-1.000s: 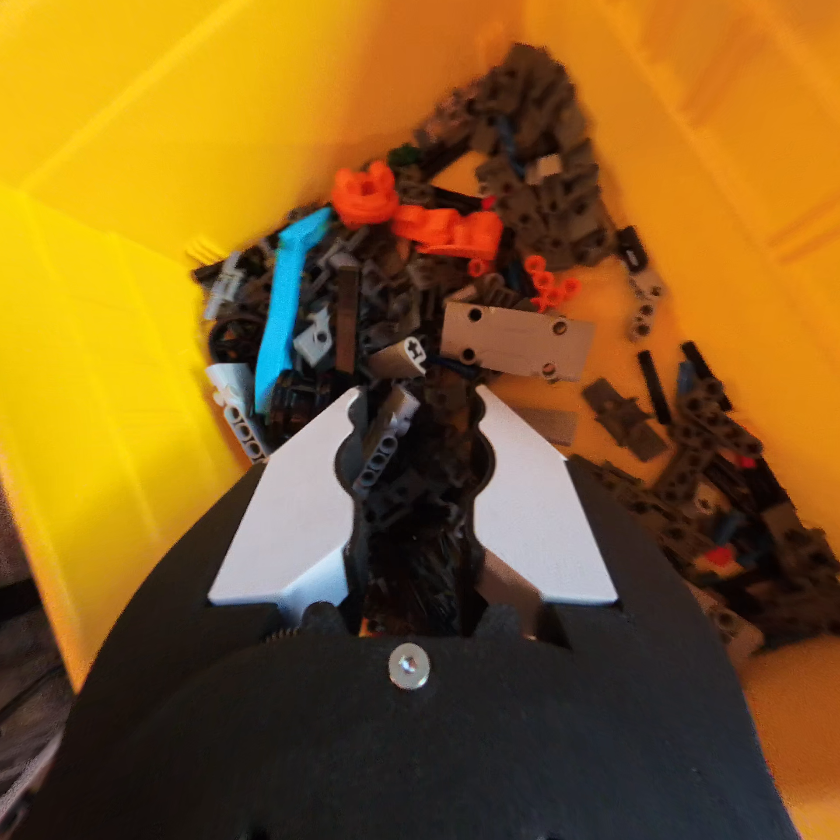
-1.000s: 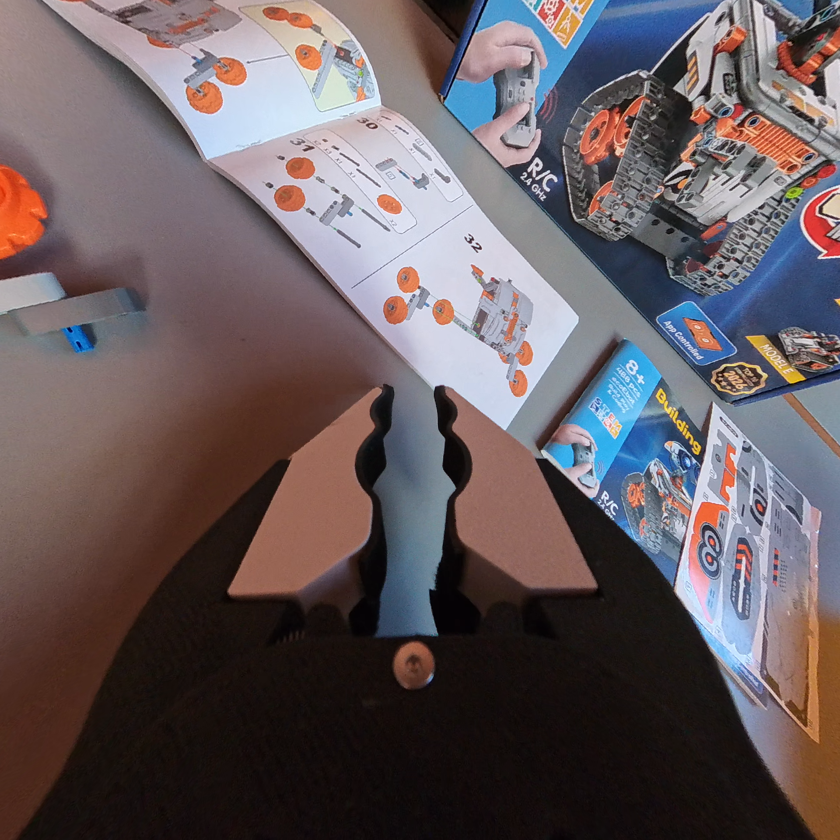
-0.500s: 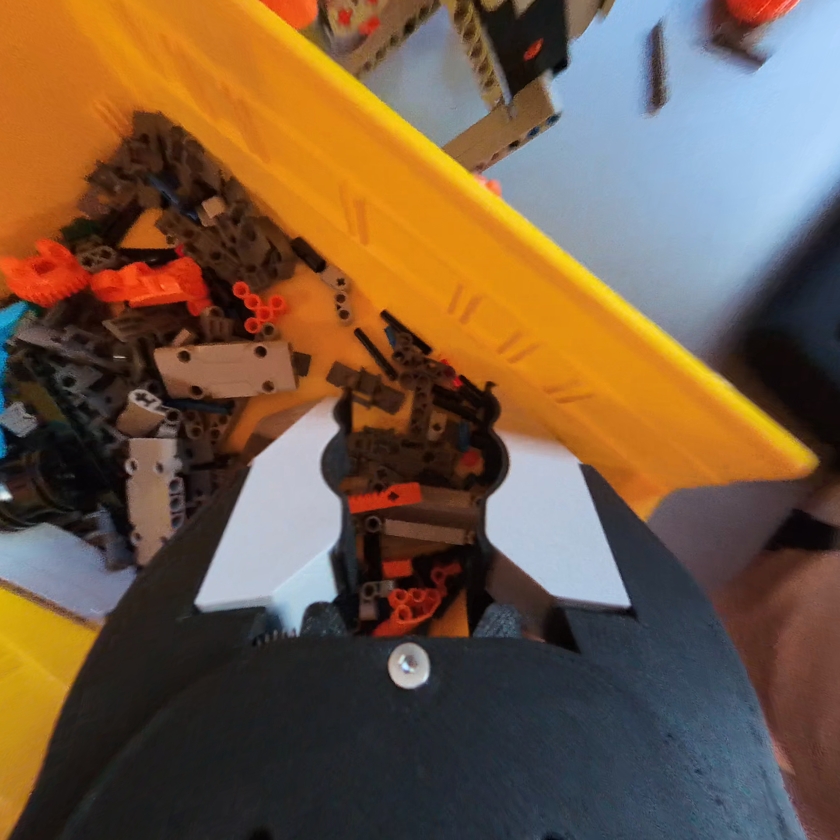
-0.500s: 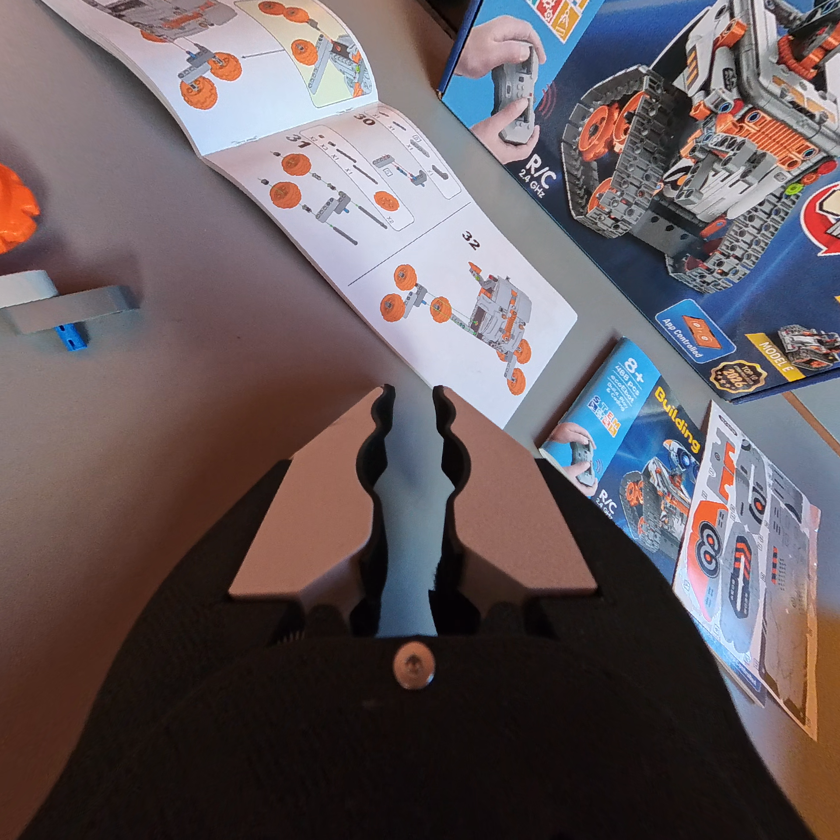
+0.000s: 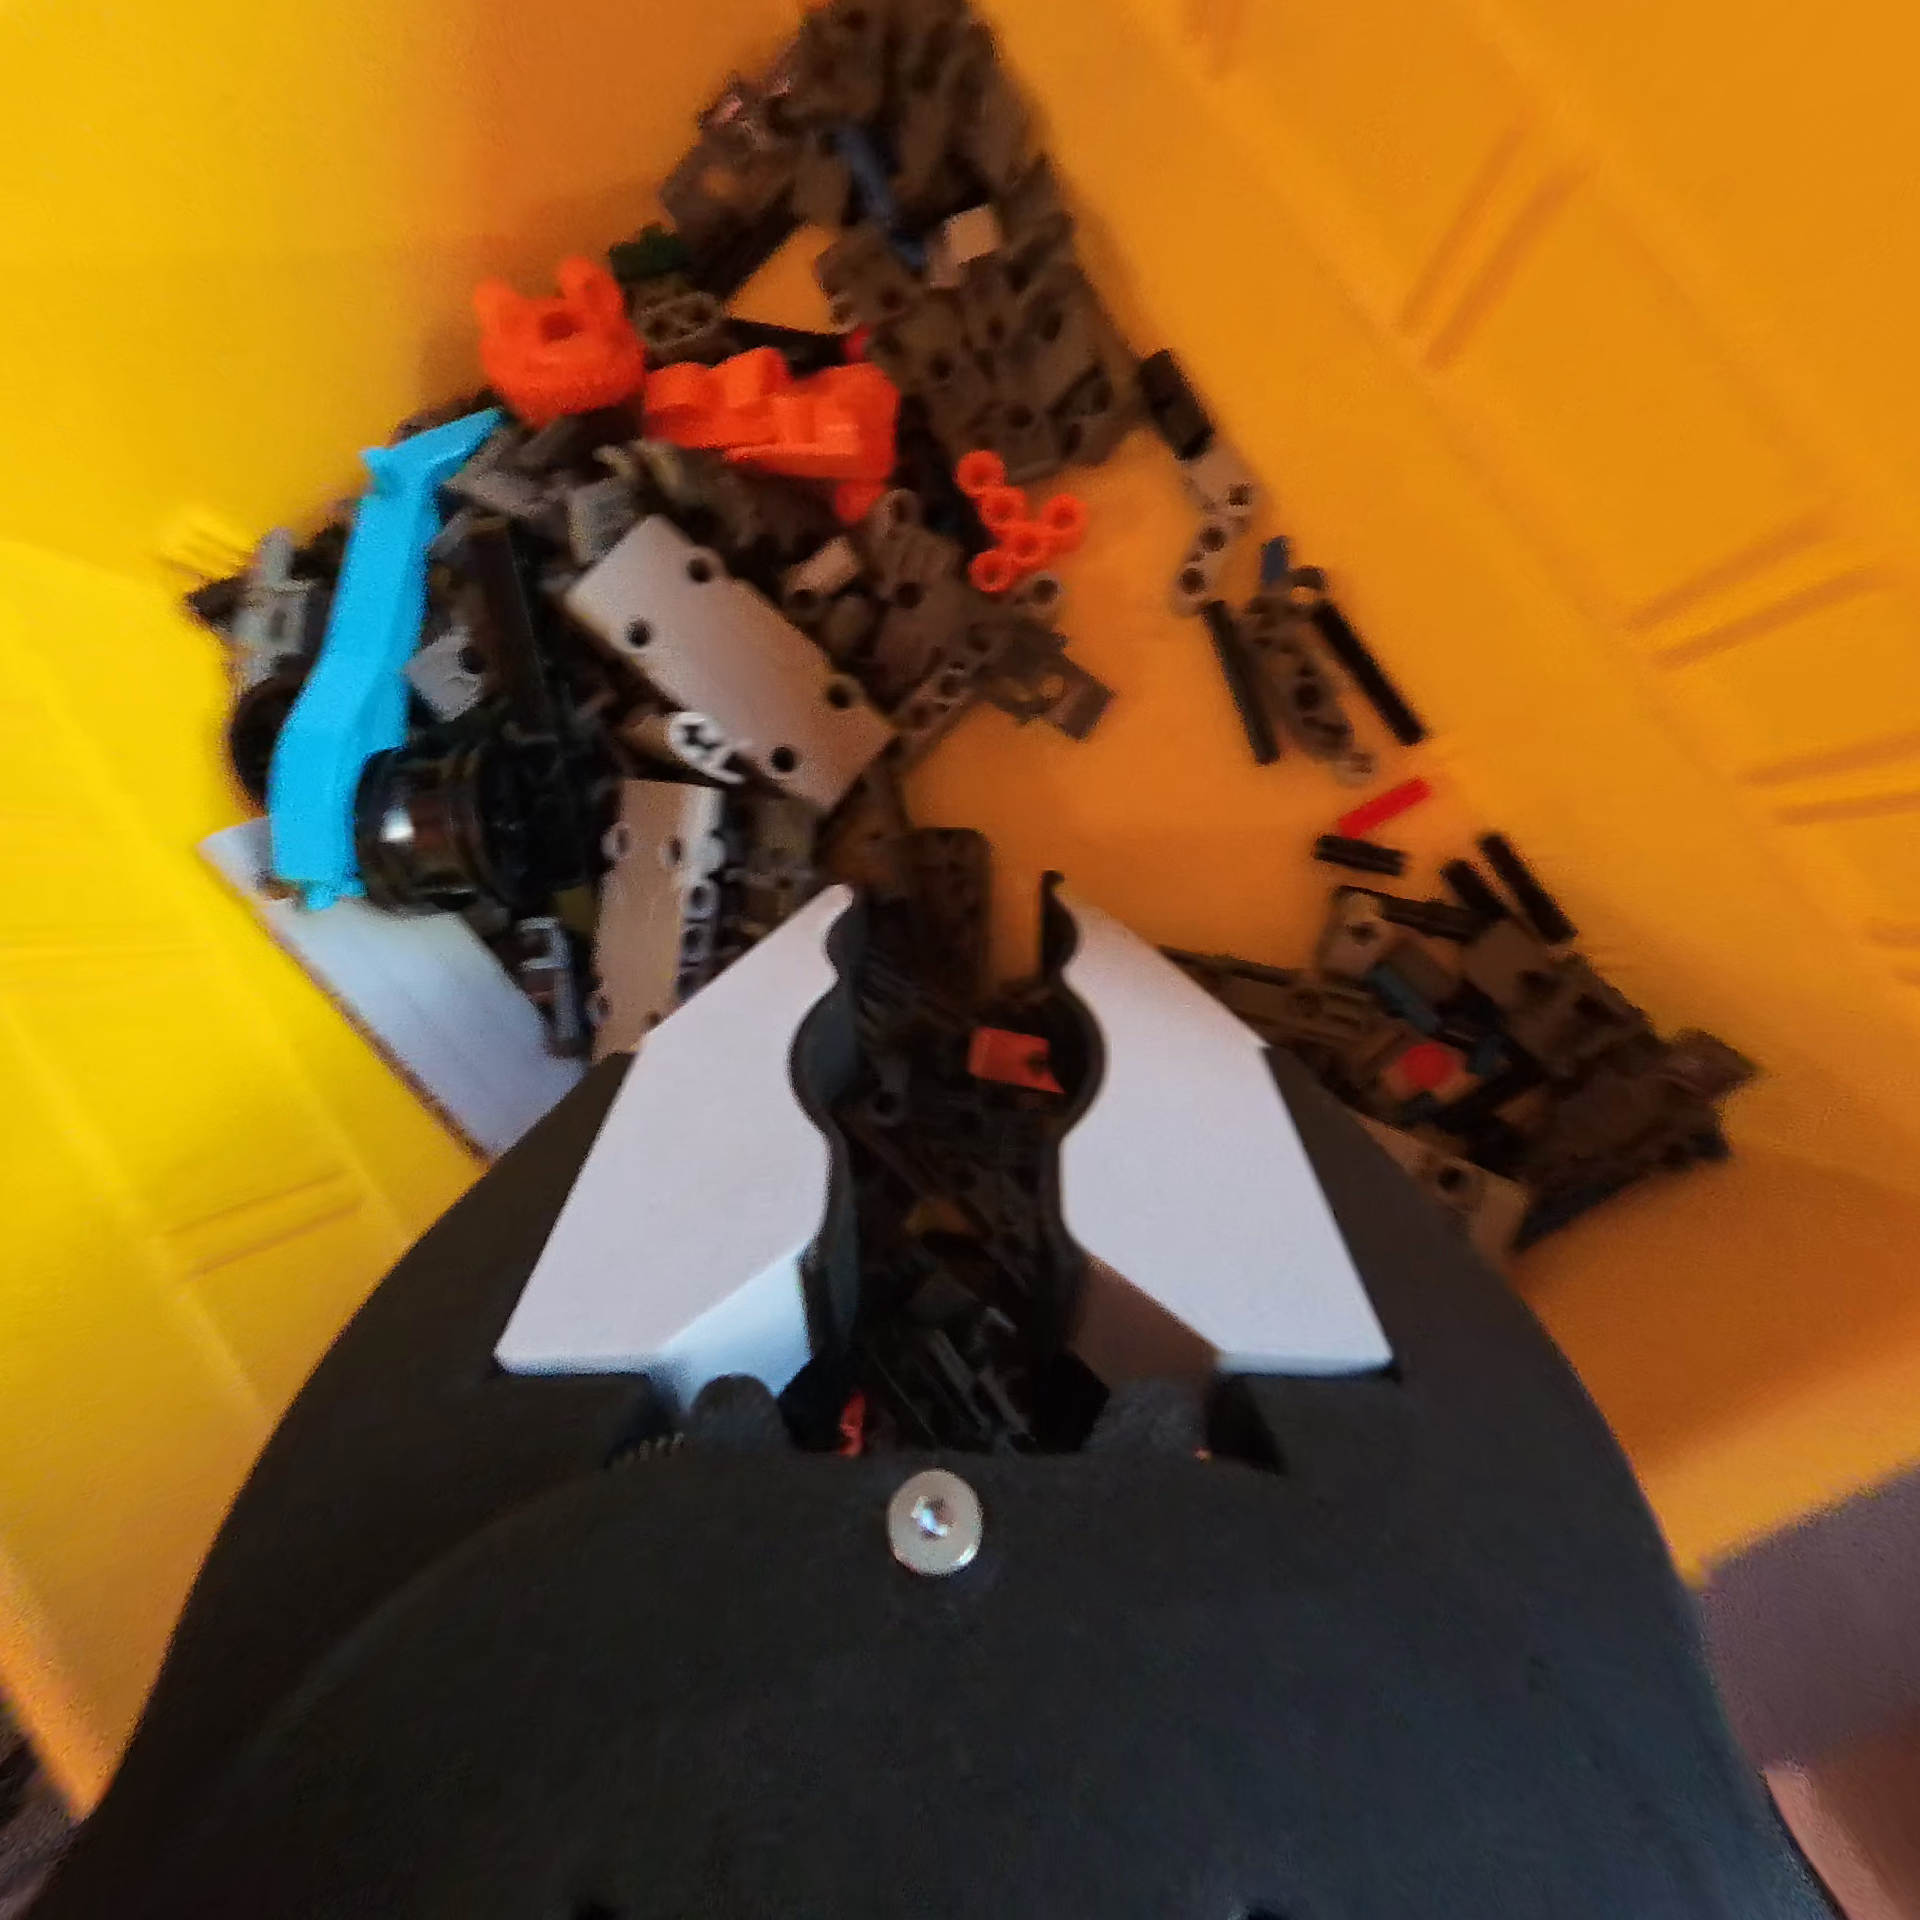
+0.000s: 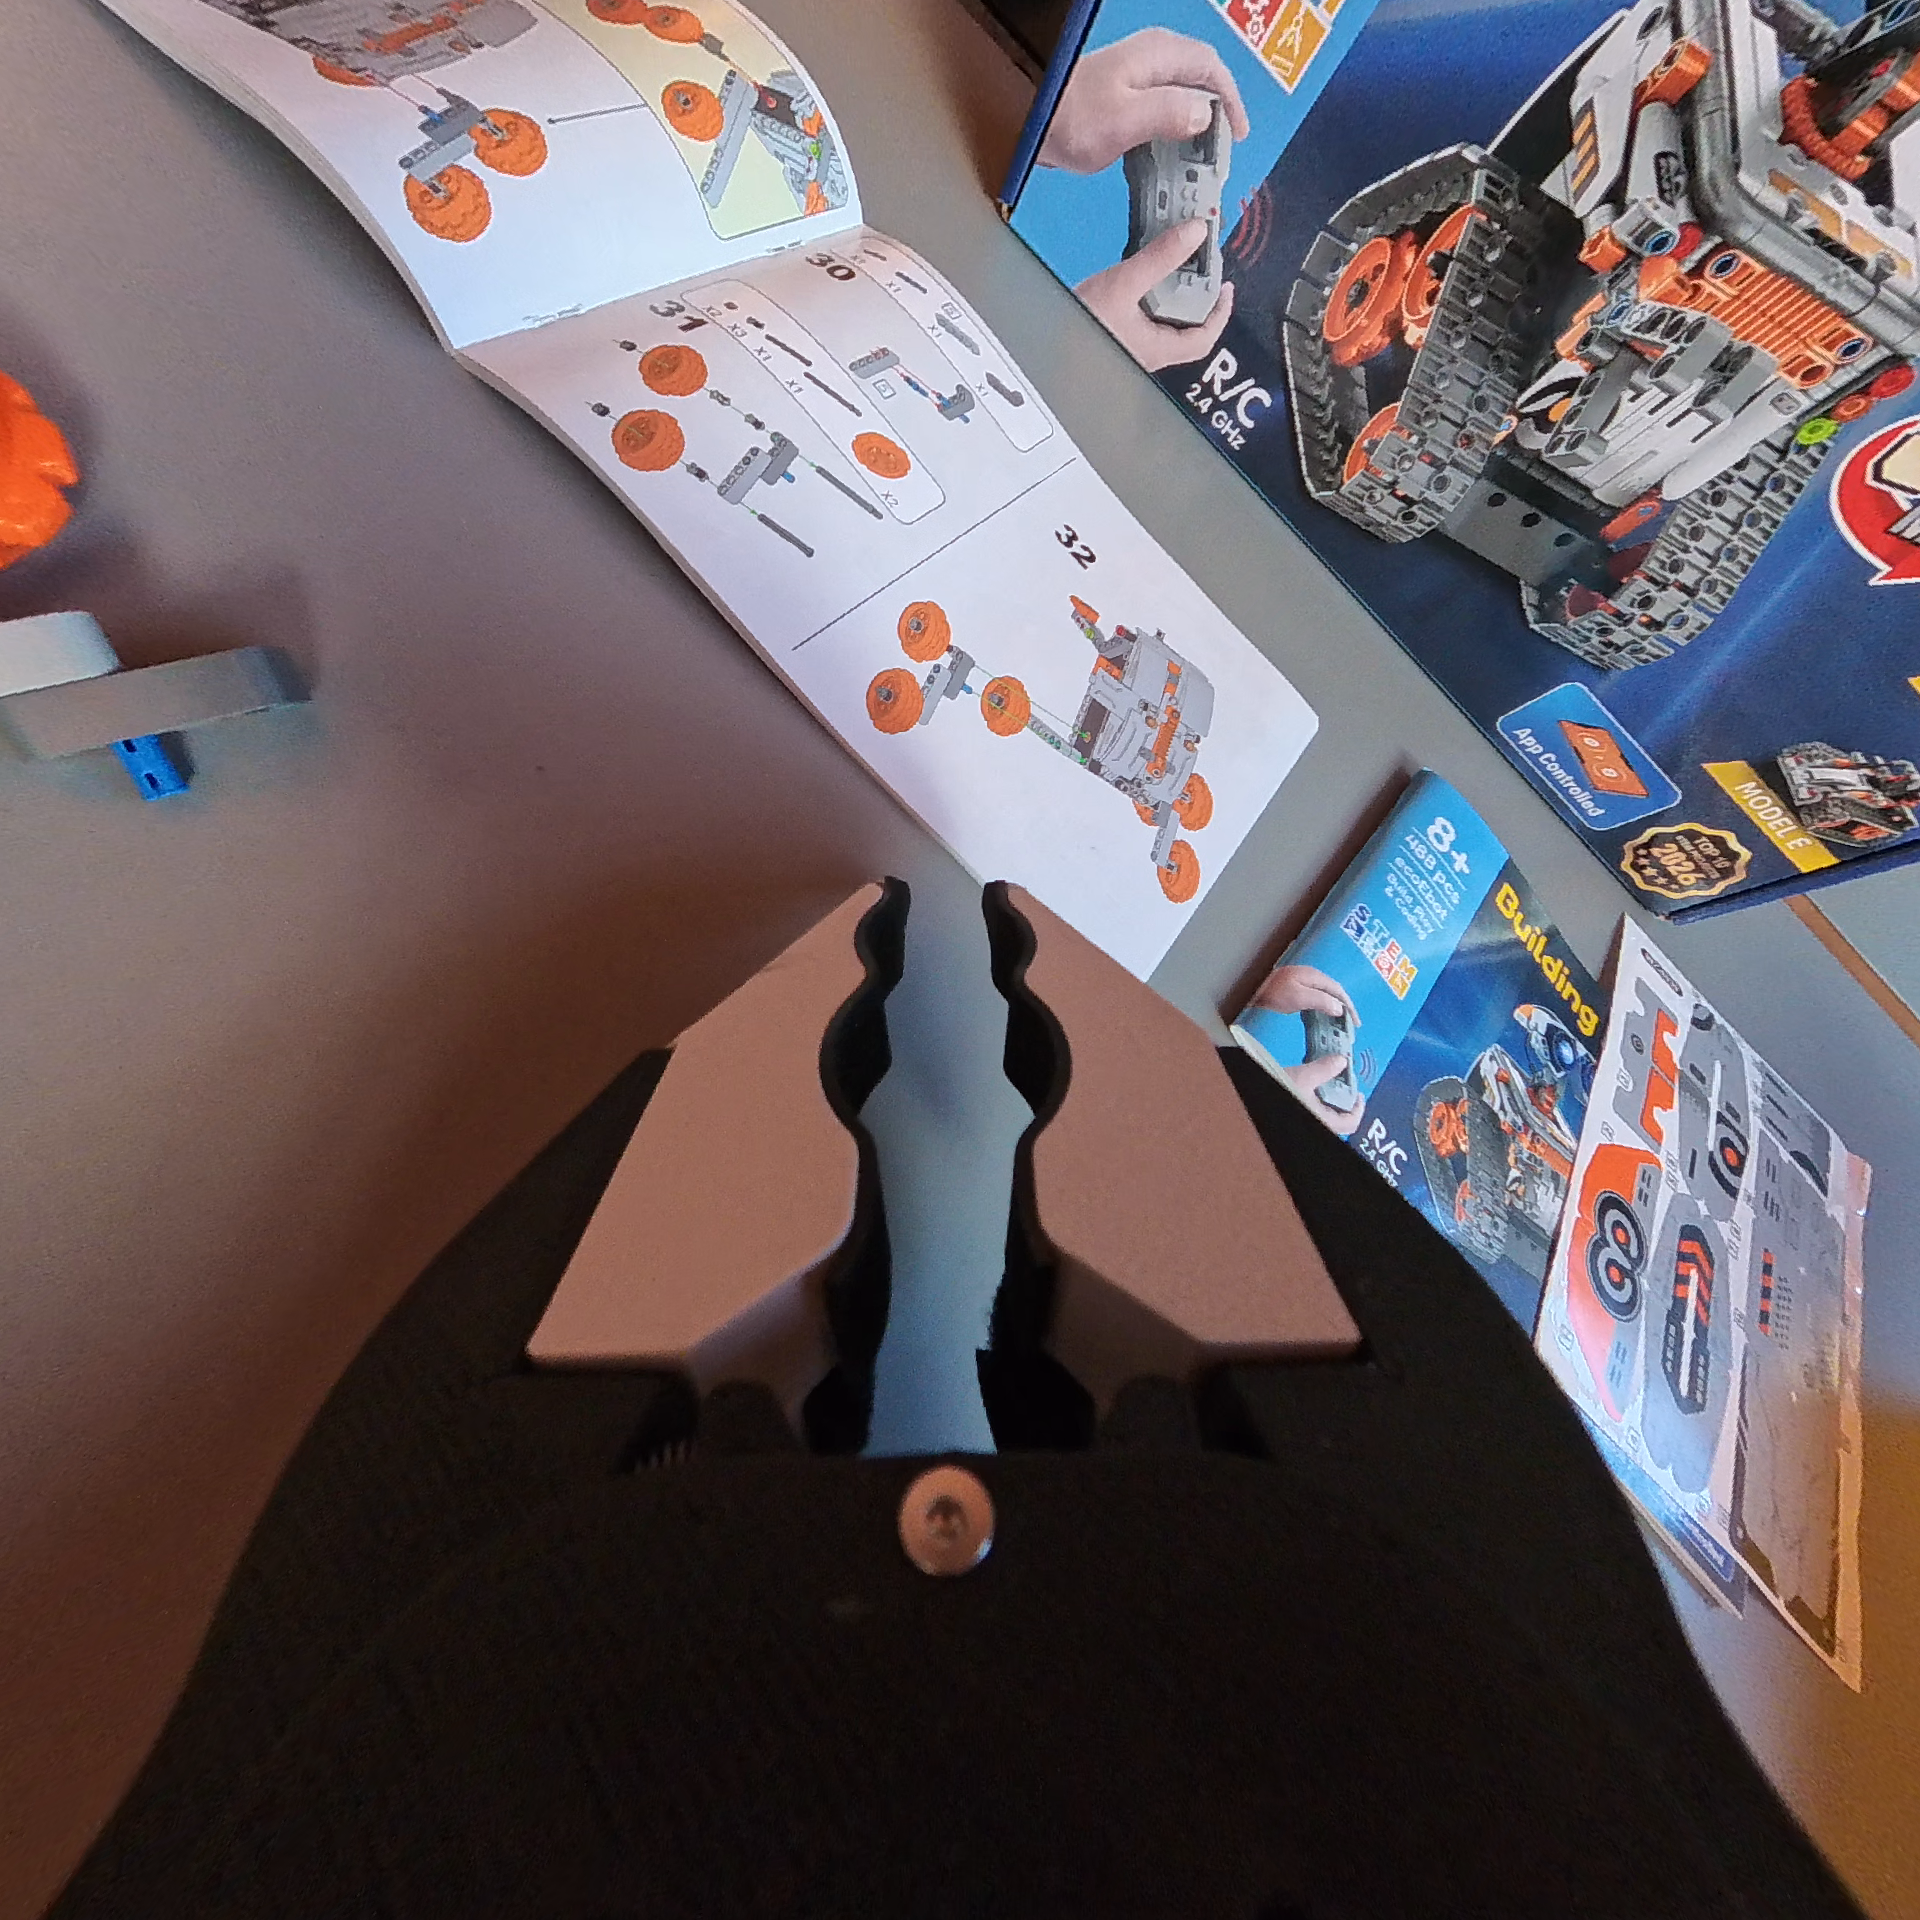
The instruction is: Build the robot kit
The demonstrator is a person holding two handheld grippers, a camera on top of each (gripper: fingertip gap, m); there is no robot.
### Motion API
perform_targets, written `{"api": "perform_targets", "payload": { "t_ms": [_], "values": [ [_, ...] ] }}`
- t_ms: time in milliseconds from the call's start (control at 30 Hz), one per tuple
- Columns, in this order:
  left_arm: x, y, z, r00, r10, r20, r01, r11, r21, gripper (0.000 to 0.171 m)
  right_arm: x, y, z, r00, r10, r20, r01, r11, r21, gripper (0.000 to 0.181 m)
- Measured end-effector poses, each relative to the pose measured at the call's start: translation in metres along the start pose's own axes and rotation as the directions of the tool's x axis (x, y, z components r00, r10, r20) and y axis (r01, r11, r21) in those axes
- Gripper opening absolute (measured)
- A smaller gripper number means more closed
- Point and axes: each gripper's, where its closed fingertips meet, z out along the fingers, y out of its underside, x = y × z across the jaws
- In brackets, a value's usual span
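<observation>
Swung back from the bin's rim, the left gripper (image 5: 951, 899) again points into the yellow bin (image 5: 1558, 312), jaws parted over dark building pieces (image 5: 935, 1101), gripping nothing; a blue piece (image 5: 353, 665) lies left. Right gripper (image 6: 940, 899), unmoved, hangs slightly parted and empty above the grey table (image 6: 416, 883), near the open instruction booklet (image 6: 935, 582).

Left gripper (image 5: 948, 899): broad matte-black body; two pale grey wedge-shaped fingers (image 5: 707, 1122) with wavy black inner edges; silver screw (image 5: 933, 1536) at 6 o'clock below the gap; right gripper (image 6: 940, 904): same black shell, grey-tan fingers (image 6: 1164, 1174), matching screw (image 6: 943, 1527).
</observation>
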Motion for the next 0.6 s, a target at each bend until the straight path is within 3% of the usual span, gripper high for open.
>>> {"api": "perform_targets", "payload": {
  "t_ms": [133,233,300,367,500,600],
  "values": [
    [0.055,-0.007,-0.018,0.951,0.085,-0.296,-0.064,0.995,0.08,0.071,0.0,0.0,0.0,1.0,-0.004,0.001,0.004,1.0,0.0,0.014],
    [0.053,0.003,-0.011,0.963,0.161,-0.215,-0.159,0.987,0.025,0.088,0.0,0.0,0.0,1.0,-0.01,-0.001,0.01,1.0,0.0,0.013],
    [0.048,0.002,-0.012,0.969,0.175,-0.174,-0.173,0.985,0.027,0.086,0.0,0.0,0.0,1.0,-0.012,0.0,0.012,1.0,0.0,0.013],
    [0.03,0.001,-0.01,0.982,0.172,-0.079,-0.171,0.985,0.019,0.066,-0.001,0.0,0.0,1.0,-0.012,0.0,0.012,1.0,0.0,0.013],
    [-0.005,0.018,-0.001,0.984,0.161,0.071,-0.156,0.986,-0.067,0.0,-0.001,0.0,0.0,1.0,-0.016,0.002,0.016,1.0,0.001,0.012],
    [-0.007,0.015,-0.004,0.996,0.063,0.068,-0.061,0.998,-0.033,0.002,-0.001,0.0,0.0,1.0,-0.017,0.004,0.017,1.0,0.001,0.012]
  ]
}}
